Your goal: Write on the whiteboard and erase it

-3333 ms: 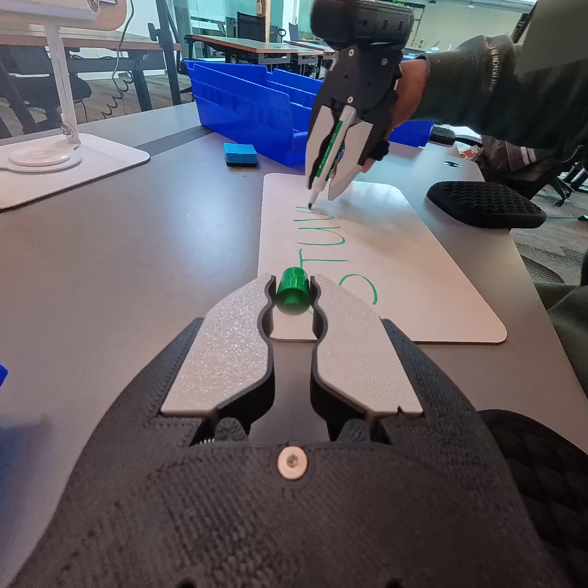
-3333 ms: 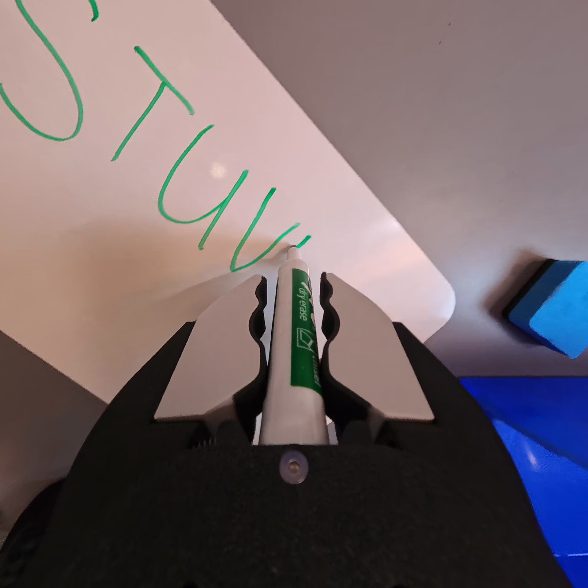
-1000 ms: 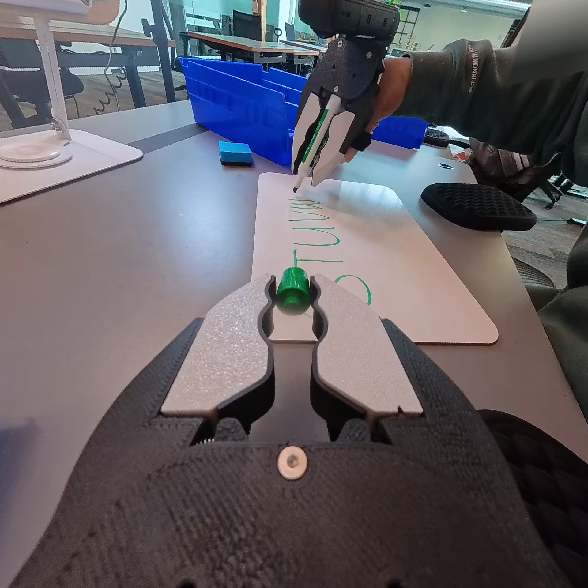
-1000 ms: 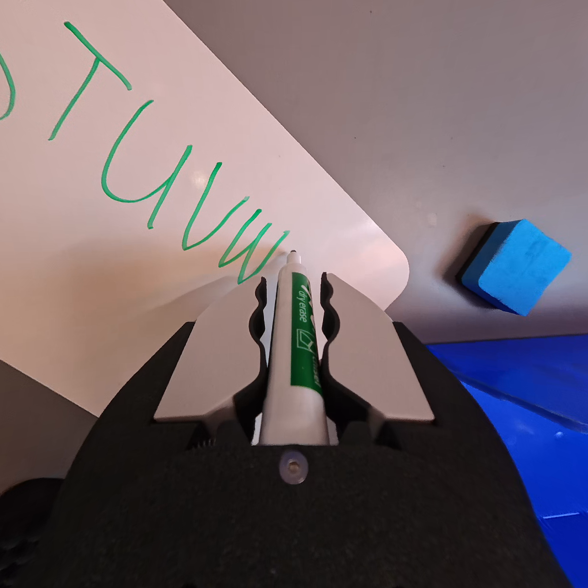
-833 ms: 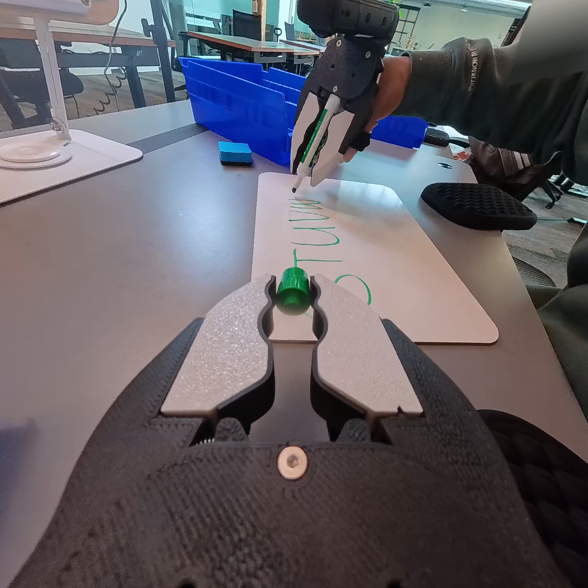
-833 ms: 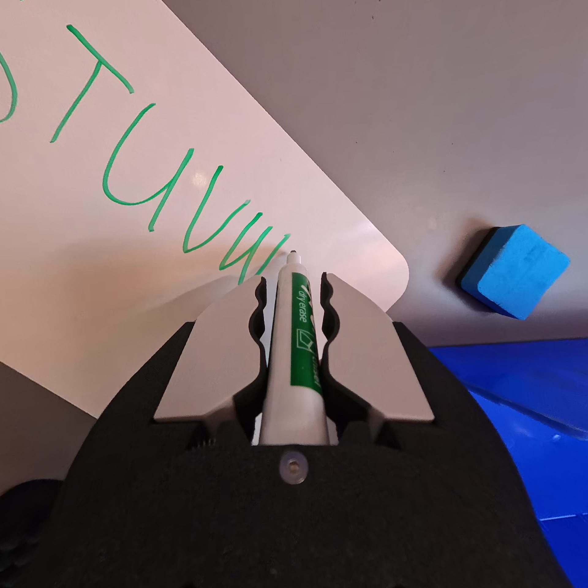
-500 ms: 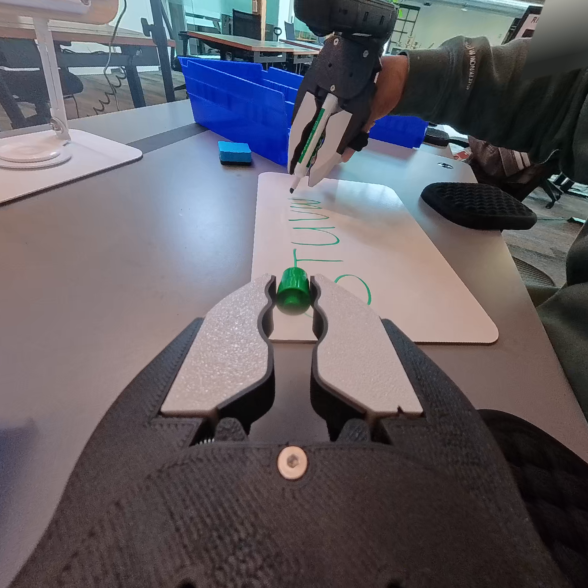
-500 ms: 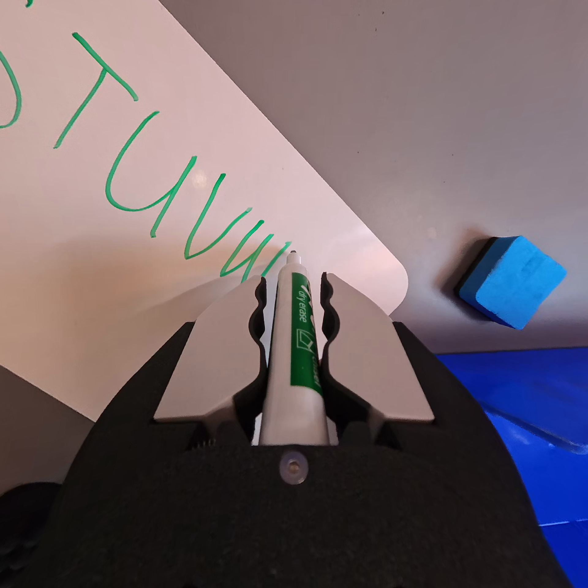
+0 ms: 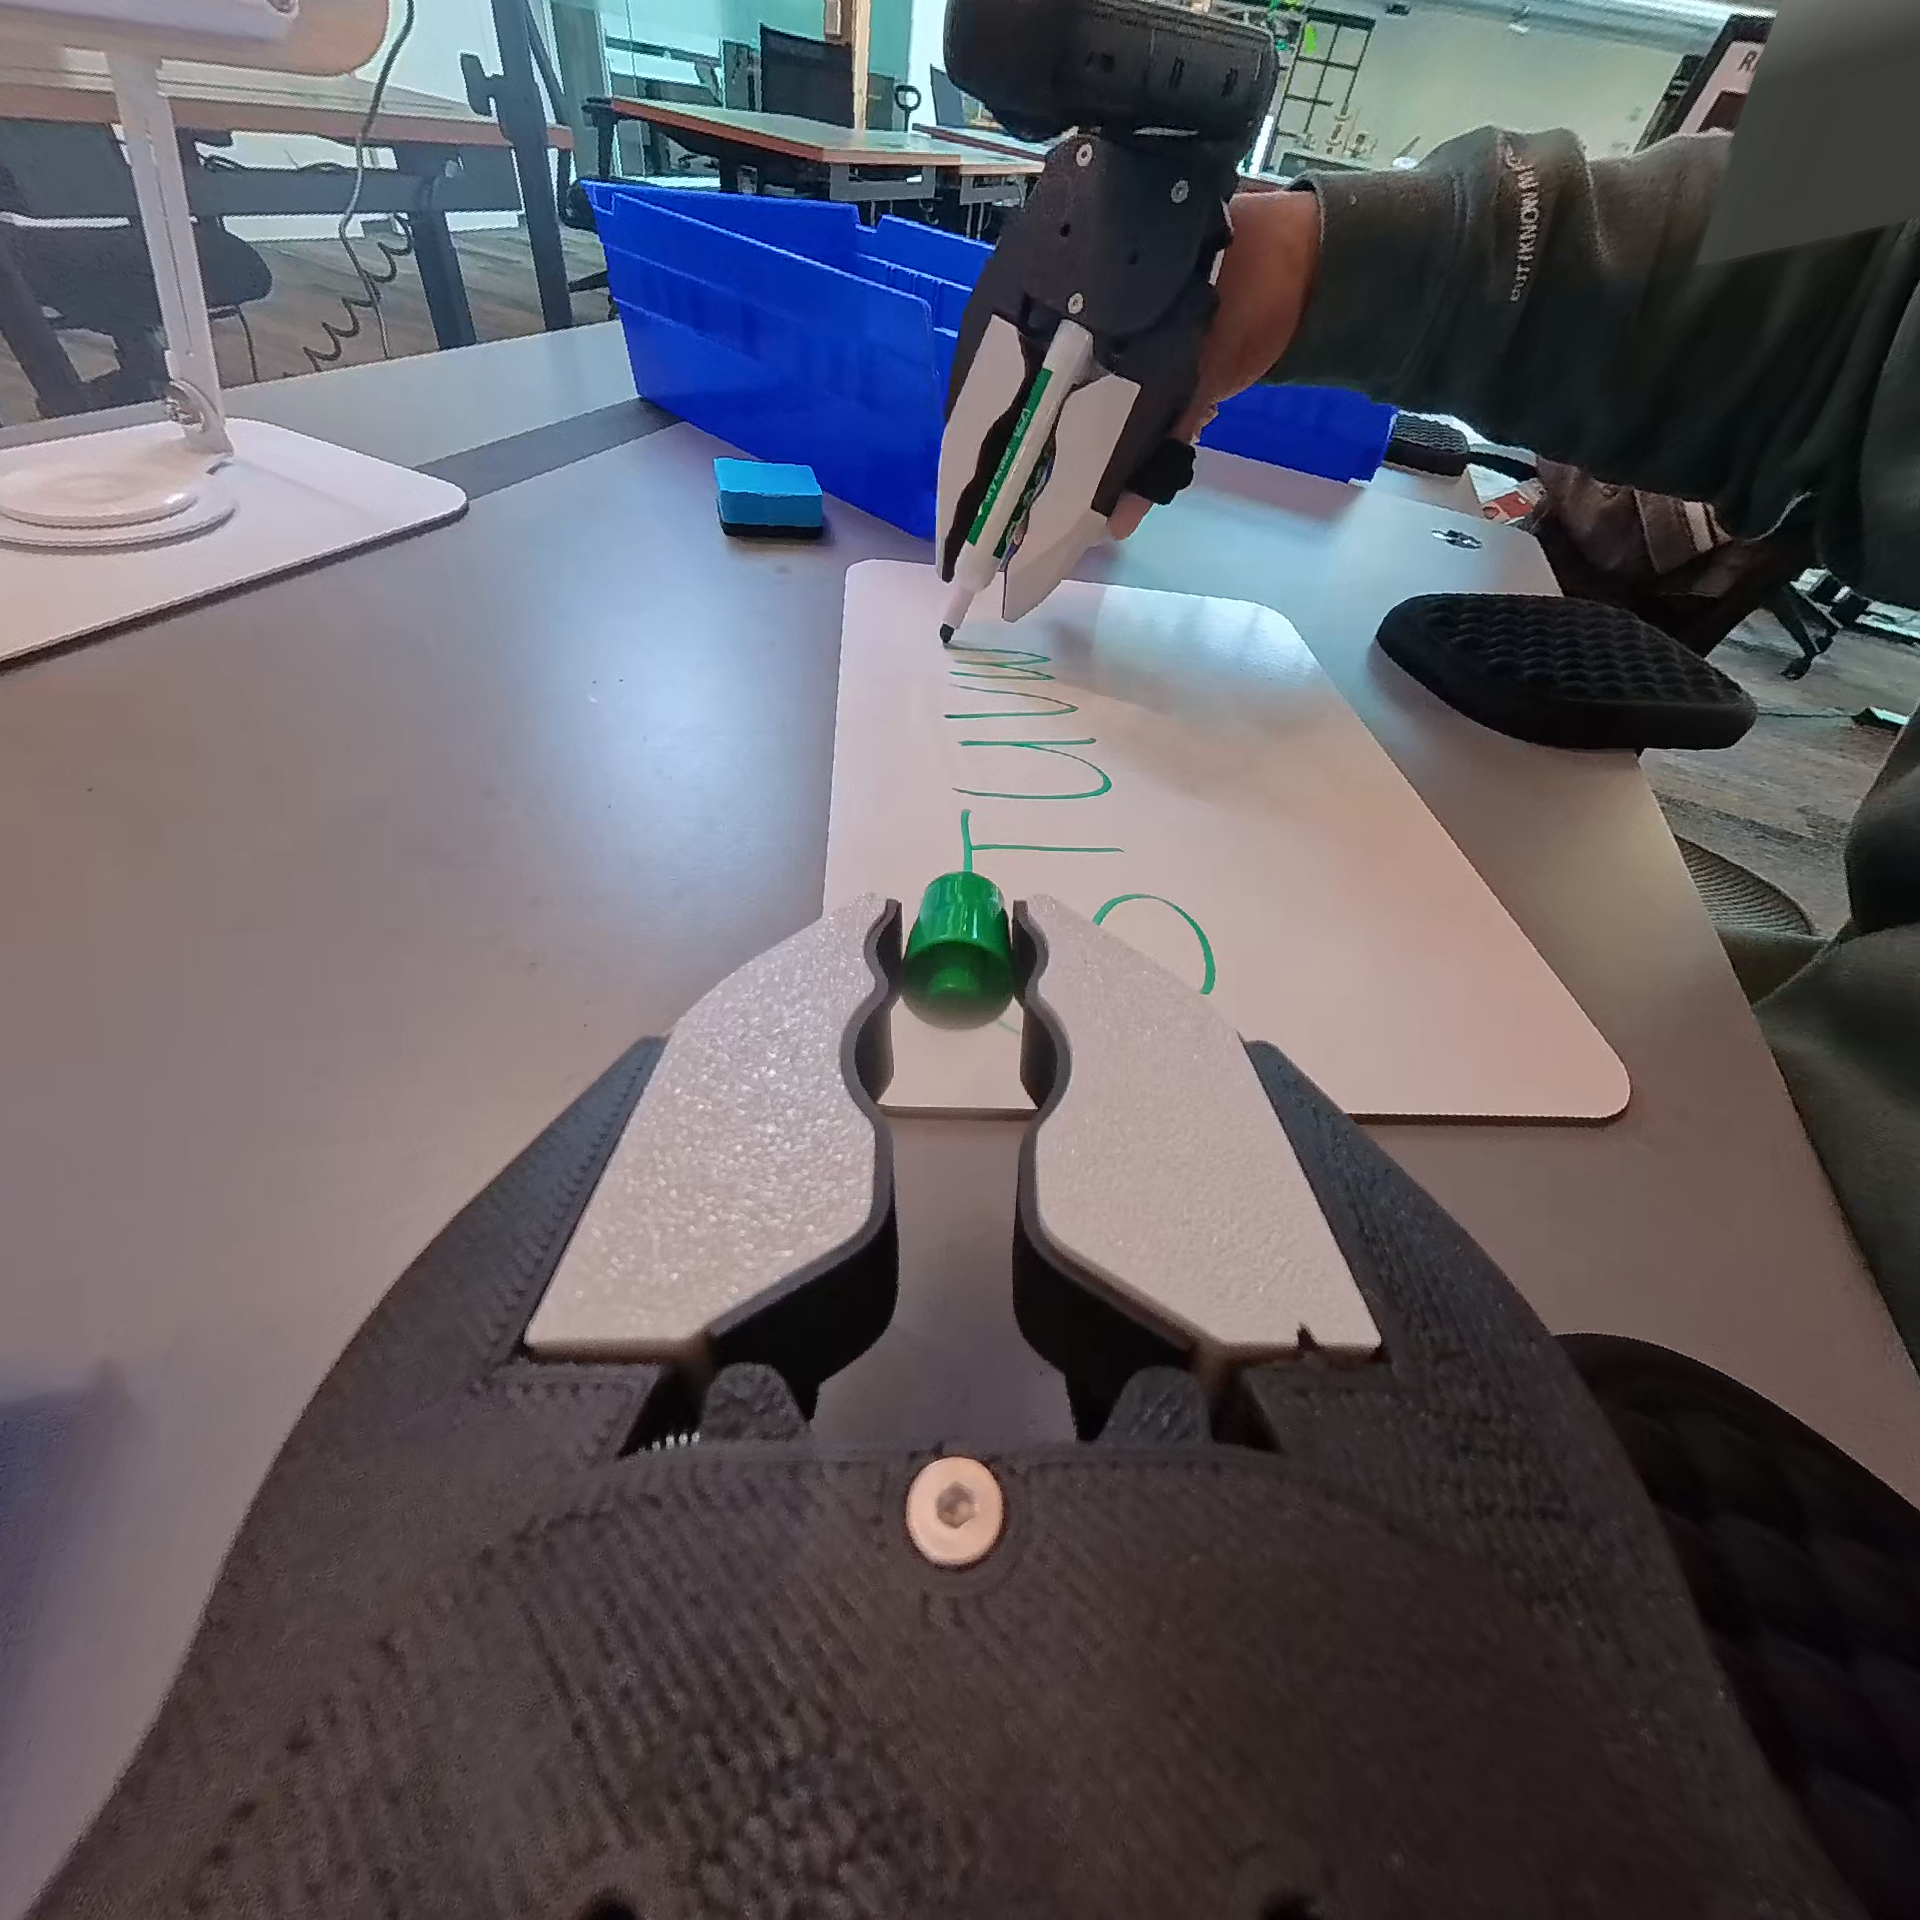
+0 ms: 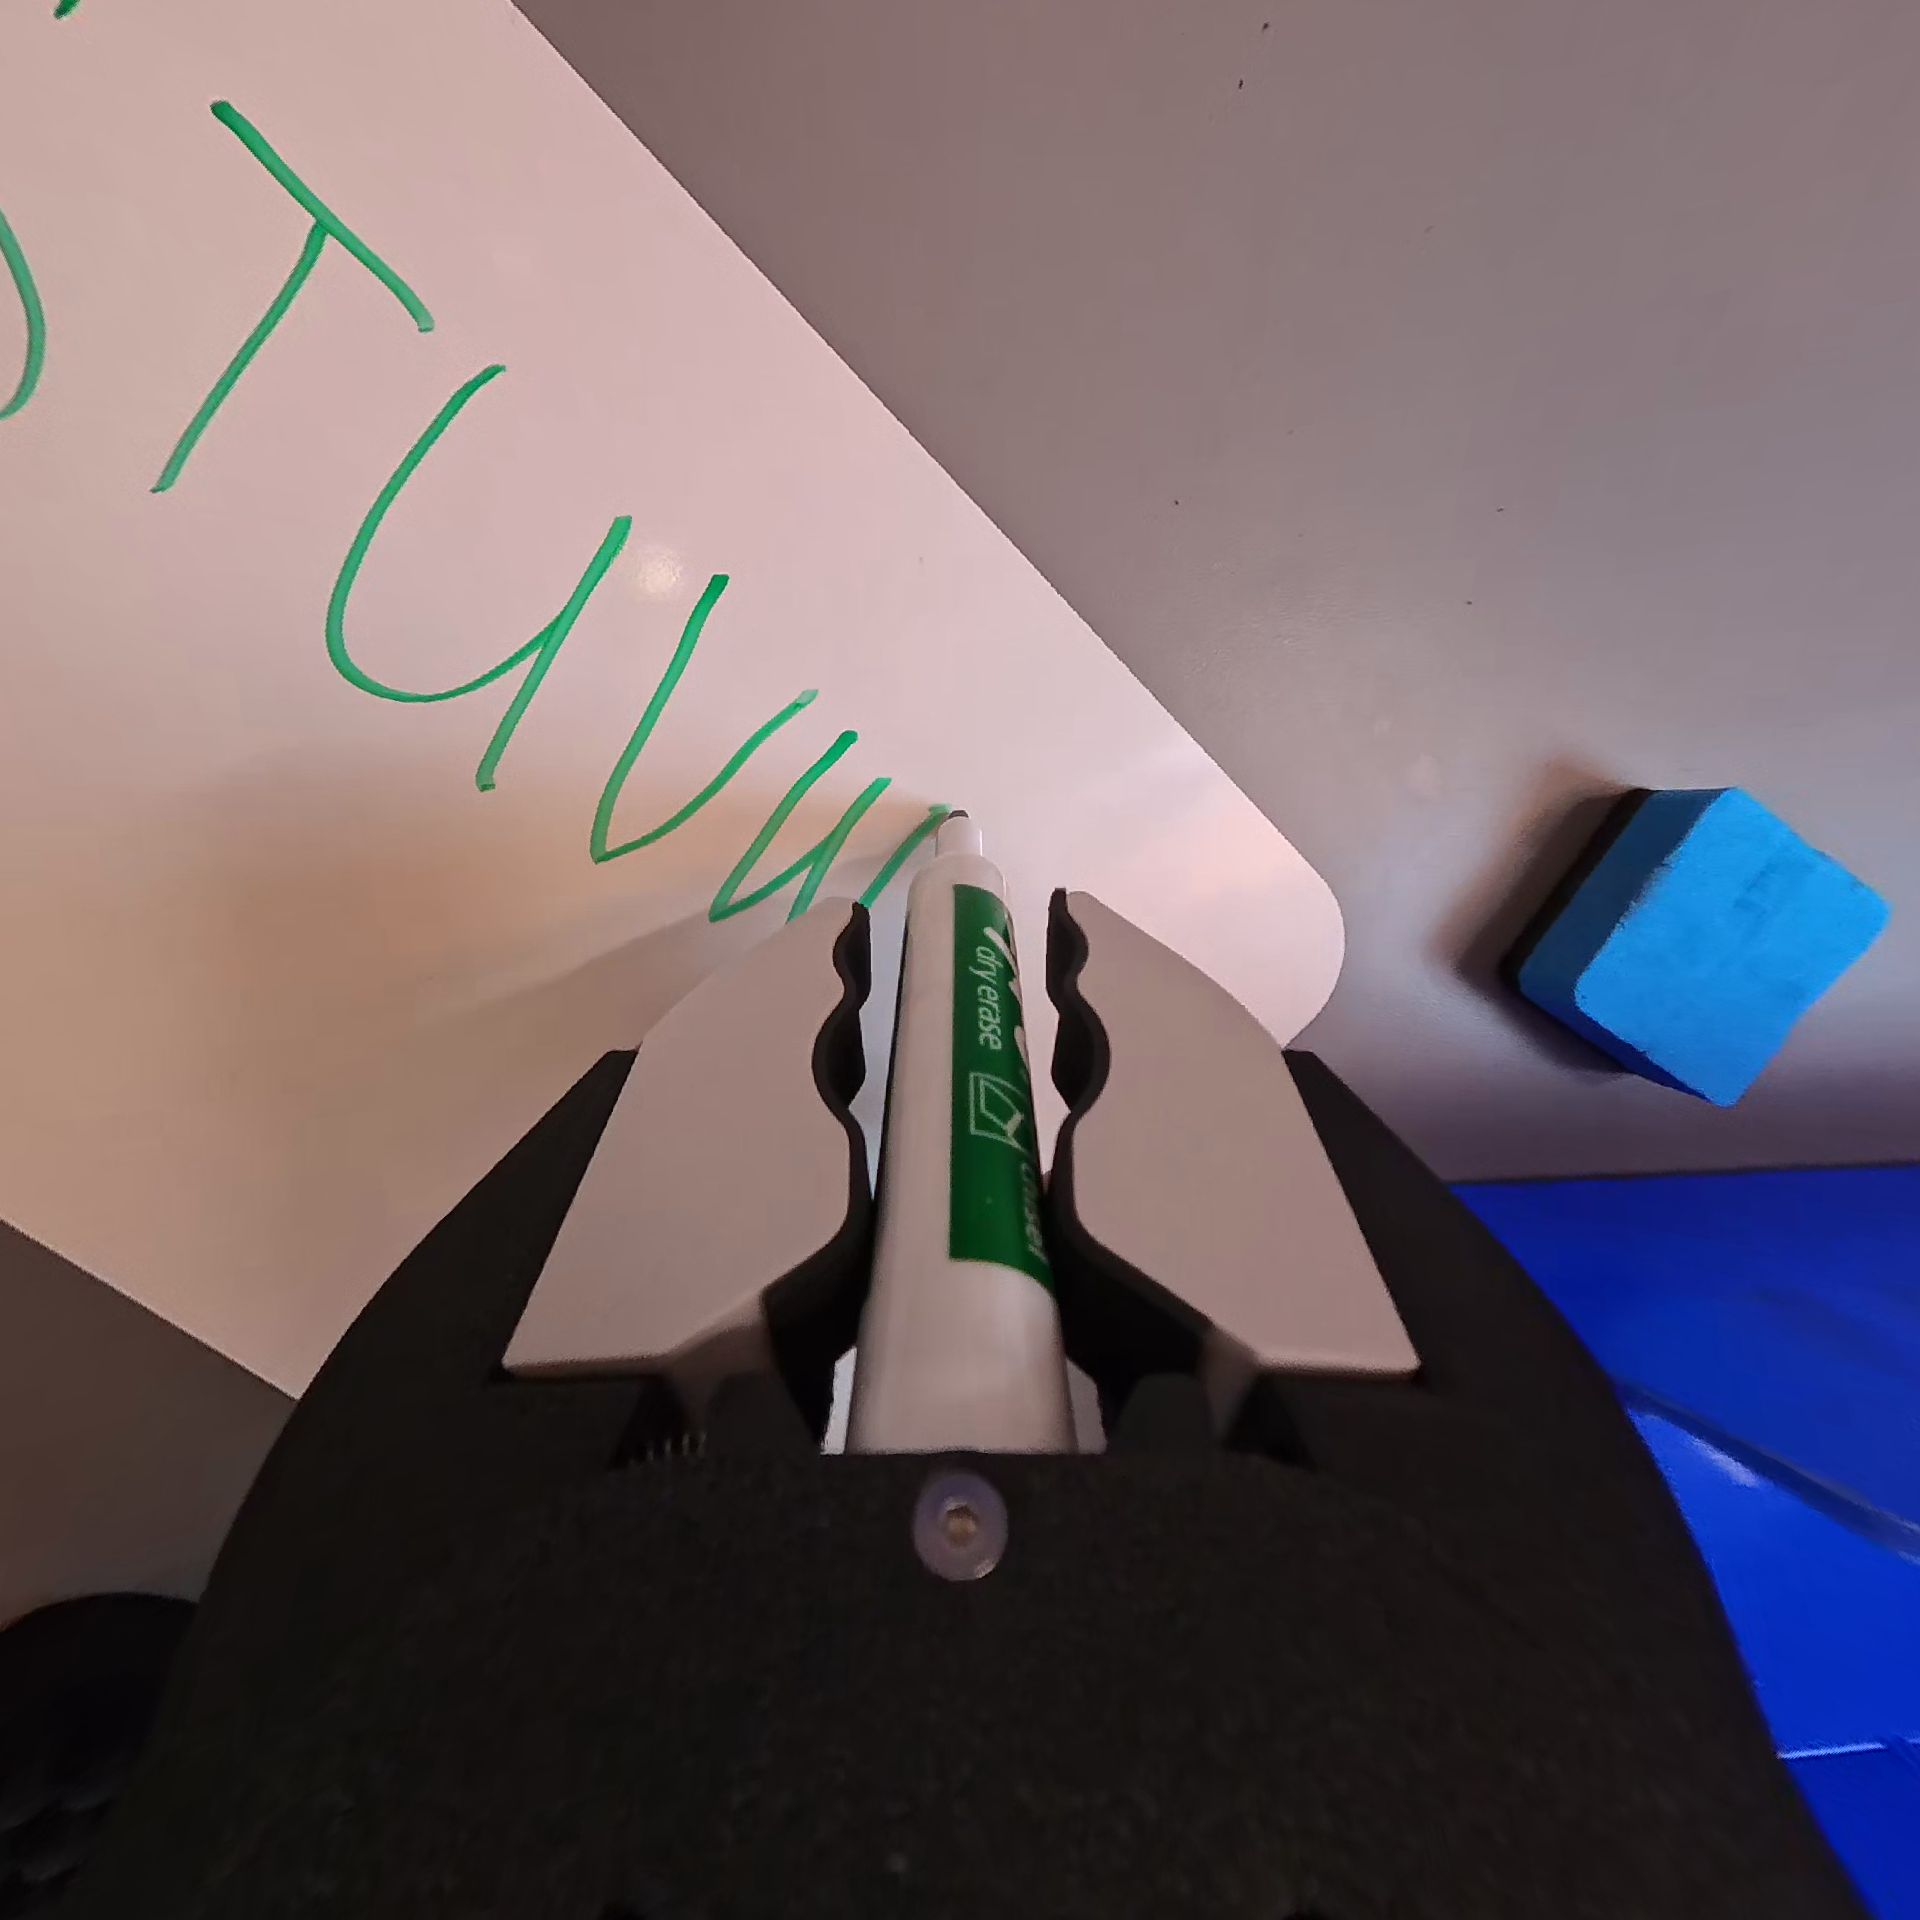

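Note:
A white whiteboard (image 9: 1299, 831) lies flat on the grey table and bears a row of green handwritten letters; it also shows in the right wrist view (image 10: 727, 436). My right gripper (image 10: 956, 914) is shut on a white and green dry-erase marker (image 10: 971, 1122), whose tip touches the board near its far corner. The same gripper (image 9: 987, 603) and marker (image 9: 1013, 457) show in the left wrist view at the board's far end. My left gripper (image 9: 956, 914) is shut on the green marker cap (image 9: 956, 951) over the board's near edge. A blue eraser (image 9: 769, 497) lies on the table beyond the board (image 10: 1714, 935).
A blue plastic bin (image 9: 790, 312) stands behind the board and eraser, also at the lower right of the right wrist view (image 10: 1714, 1455). A white lamp base (image 9: 208, 499) sits at the far left. A black padded armrest (image 9: 1558, 686) lies right of the board. A person's sleeve (image 9: 1610, 312) reaches in. Across from one pair of fingers to the other is roughly 25 centimeters. From the right gripper's tips to the blue eraser (image 9: 769, 497) is close to 11 centimeters. The right camera catches it too, in the right wrist view (image 10: 1645, 891).
The right gripper has moved the marker farther along the board toward its far corner, adding more green strokes. The left gripper and the cap have stayed in place.

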Available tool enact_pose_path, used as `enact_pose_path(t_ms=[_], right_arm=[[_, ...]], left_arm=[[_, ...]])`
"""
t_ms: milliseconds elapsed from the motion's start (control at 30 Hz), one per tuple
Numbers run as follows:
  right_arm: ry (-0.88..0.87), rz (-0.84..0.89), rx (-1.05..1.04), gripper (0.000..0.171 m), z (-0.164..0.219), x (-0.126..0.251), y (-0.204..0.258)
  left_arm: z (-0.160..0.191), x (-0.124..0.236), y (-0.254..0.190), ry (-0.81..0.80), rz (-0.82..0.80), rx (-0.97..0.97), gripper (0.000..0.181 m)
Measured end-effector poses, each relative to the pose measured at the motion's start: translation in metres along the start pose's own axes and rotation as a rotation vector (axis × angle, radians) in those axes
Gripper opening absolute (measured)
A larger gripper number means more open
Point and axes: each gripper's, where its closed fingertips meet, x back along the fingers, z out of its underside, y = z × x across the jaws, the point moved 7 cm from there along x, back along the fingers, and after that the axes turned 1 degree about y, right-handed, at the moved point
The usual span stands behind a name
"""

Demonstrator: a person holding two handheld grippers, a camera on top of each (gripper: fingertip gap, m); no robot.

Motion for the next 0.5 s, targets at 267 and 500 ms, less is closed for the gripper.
enact_pose_path(t_ms=[267,500], right_arm=[[0.021,-0.001,-0.019,0.033,0.018,0.007,0.007],[0.039,0.008,-0.043,0.033,0.035,0.015,0.014]], left_arm=[[0.000,0.000,0.000,0.001,0.001,0.002,0.020],[0.000,-0.001,0.000,0.008,0.000,-0.011,0.020]])
